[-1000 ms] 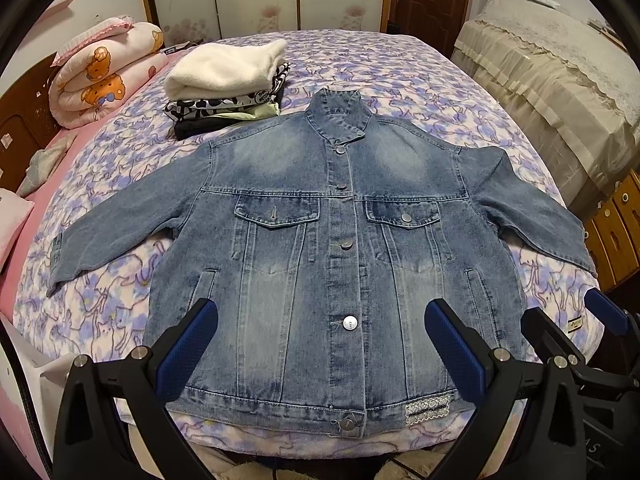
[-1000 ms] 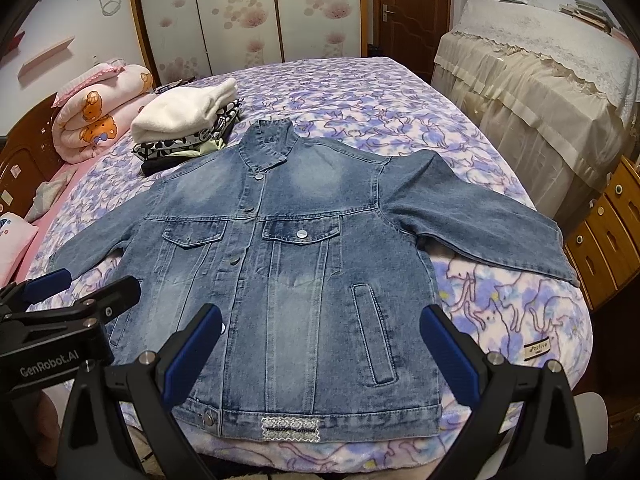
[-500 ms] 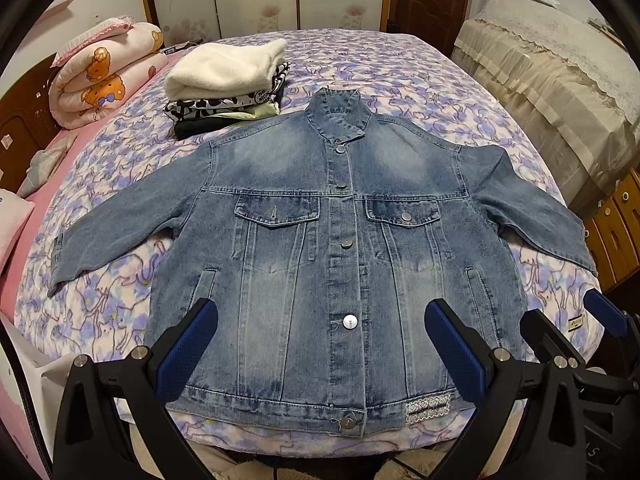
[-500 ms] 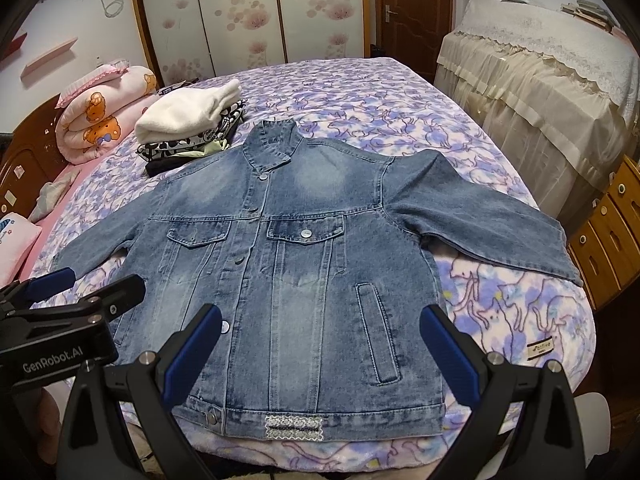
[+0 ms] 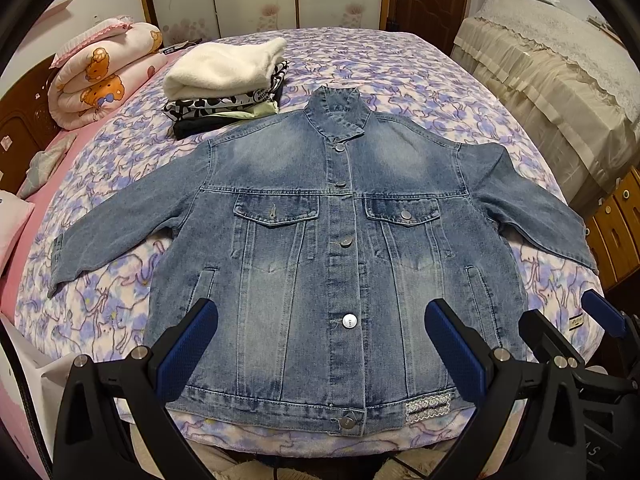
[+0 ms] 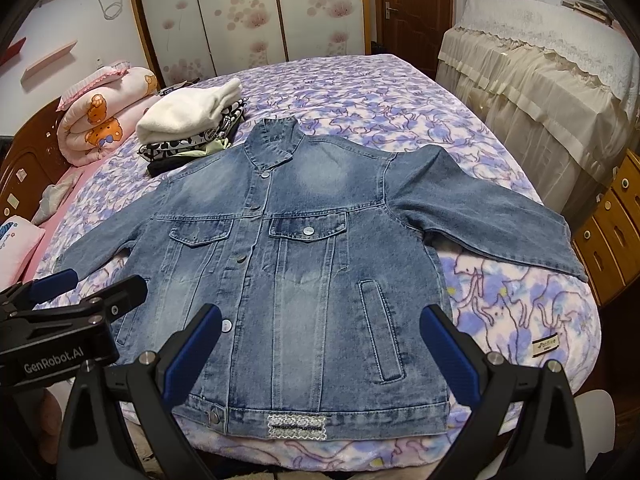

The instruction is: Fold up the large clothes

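Bed (image 5: 420, 80) holds denim jacket (image 5: 340, 248) spread flat, buttoned, sleeves at 9 and 3, nothing folded yet, folded stack (image 5: 224, 84) at 11, left gripper (image 5: 320, 344) and right gripper (image 6: 320, 344) wide open, empty, hovering at hem, 6.

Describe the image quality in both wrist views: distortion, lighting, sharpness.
Left wrist view: strong fisheye bowing of the bed, black corner vignette, even indoor light, denim jacket sharp. Right wrist view: same barrel distortion and vignette, jacket crisp, soft shadow under its right sleeve, no glare; both open tools loom large in front.
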Demonstrator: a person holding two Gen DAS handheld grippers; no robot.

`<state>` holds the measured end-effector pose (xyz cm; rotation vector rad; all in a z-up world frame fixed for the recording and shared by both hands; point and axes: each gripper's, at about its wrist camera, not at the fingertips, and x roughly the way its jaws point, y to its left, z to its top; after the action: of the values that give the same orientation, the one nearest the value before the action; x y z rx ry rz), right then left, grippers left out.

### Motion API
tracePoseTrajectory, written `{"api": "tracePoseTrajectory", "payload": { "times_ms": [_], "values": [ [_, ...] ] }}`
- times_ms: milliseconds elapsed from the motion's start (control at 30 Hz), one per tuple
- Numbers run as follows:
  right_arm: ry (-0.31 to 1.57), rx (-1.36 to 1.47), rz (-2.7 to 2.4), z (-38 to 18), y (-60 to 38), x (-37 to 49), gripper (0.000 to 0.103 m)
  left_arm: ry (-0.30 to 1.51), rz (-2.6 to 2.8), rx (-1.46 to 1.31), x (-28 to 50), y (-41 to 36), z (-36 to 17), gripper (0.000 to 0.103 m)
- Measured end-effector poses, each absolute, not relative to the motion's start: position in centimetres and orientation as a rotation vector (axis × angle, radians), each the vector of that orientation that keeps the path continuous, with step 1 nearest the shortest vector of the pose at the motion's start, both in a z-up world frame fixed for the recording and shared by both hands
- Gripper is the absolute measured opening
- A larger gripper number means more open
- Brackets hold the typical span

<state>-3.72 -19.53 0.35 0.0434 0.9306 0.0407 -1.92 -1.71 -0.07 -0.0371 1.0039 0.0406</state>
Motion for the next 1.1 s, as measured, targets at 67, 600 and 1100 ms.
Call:
{"api": "tracePoseTrajectory", "payload": {
  "times_ms": [67, 600, 1100],
  "values": [
    [0.93, 0.042, 0.04, 0.4, -19.5, -3.7, 0.1, 1.004, 0.041, -0.037, -1.9, -1.7, 0.0, 0.102],
    [0.894, -0.001, 0.027, 1.2, -22.0, -2.1, 0.093, 0.956, 0.001, 0.049, 1.2, -4.4, 1.0, 0.102],
    [0.792, 0.079, -0.304, 3.5, -37.0, -0.6, 0.093, 0.695, -0.209, 0.138, 7.9, -14.2, 5.9, 0.102]
  ]
}}
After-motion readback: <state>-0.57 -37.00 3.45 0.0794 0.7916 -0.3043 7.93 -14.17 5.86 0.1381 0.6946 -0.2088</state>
